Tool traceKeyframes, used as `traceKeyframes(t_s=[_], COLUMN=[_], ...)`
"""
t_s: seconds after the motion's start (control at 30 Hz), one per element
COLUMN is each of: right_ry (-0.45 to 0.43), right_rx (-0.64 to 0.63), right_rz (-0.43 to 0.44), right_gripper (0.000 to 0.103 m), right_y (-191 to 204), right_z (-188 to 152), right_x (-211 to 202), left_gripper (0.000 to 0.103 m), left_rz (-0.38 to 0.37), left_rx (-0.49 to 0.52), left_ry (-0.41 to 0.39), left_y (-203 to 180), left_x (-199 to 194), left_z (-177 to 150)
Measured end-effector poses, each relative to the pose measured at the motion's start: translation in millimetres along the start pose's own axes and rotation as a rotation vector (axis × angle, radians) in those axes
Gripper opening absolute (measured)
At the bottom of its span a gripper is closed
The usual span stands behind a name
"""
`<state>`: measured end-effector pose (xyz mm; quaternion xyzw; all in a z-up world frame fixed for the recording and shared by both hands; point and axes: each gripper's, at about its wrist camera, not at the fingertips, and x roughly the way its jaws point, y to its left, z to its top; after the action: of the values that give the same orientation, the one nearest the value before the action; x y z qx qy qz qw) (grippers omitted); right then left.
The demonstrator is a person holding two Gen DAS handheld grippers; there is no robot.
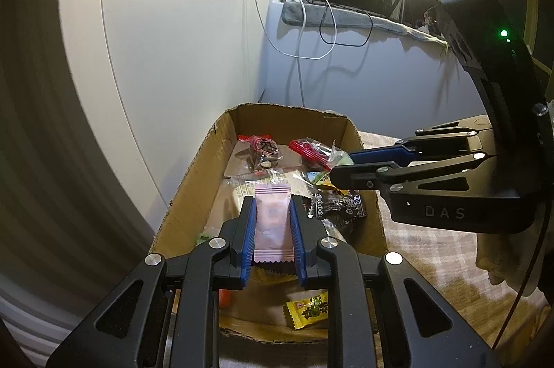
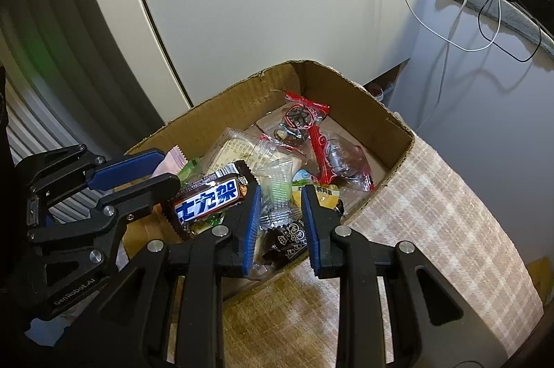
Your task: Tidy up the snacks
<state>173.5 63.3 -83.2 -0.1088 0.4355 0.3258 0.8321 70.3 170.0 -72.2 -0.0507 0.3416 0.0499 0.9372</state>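
Left gripper (image 1: 273, 226) clamped on pink snack packet (image 1: 272, 222), held over cardboard box (image 1: 194, 181). Right gripper (image 2: 281, 219) jaws apart, empty, above box's near edge. Snickers bar (image 2: 209, 198) just left of right fingers; yellow candy (image 1: 307, 310) below the left gripper.

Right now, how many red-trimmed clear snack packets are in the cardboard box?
2. One red-trimmed packet lies near the far wall of the box; the other red-trimmed packet sits just right of it, toward the right wall. More may be buried.
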Motion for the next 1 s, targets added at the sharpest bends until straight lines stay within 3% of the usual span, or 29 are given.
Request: traceKeyframes(t_s=[0.13, 0.27, 0.37, 0.53, 0.63, 0.87, 1.0], right_ry=[-0.005, -0.011, -0.027, -0.047, -0.071, -0.130, -0.161], right_rx=[0.003, 0.008, 0.014, 0.024, 0.037, 0.075, 0.076], right_rz=[0.000, 0.003, 0.003, 0.007, 0.007, -0.019, -0.077], right_gripper=[0.025, 0.033, 0.044, 0.044, 0.051, 0.051, 0.052], right_y=[-1, -2, -3, -2, -2, -2, 2], right_z=[-1, -2, -3, -6, -10, -32, -51], right_x=[-1, -3, -8, -21, -34, -68, -90], left_gripper=[0.020, 0.039, 0.039, 0.039, 0.040, 0.056, 0.064], left_rz=[0.004, 0.018, 0.024, 0.031, 0.036, 0.048, 0.054], left_rx=[0.001, 0.000, -0.008, -0.010, -0.016, -0.030, -0.046], left_ry=[0.001, -0.006, -0.011, -0.027, -0.039, -0.069, -0.092], left_y=[-1, -2, -1, -4, -5, -15, -25], left_x=[1, -2, -7, -17, -26, -47, -62], left_z=[0, -1, -2, -2, -3, -9, -14])
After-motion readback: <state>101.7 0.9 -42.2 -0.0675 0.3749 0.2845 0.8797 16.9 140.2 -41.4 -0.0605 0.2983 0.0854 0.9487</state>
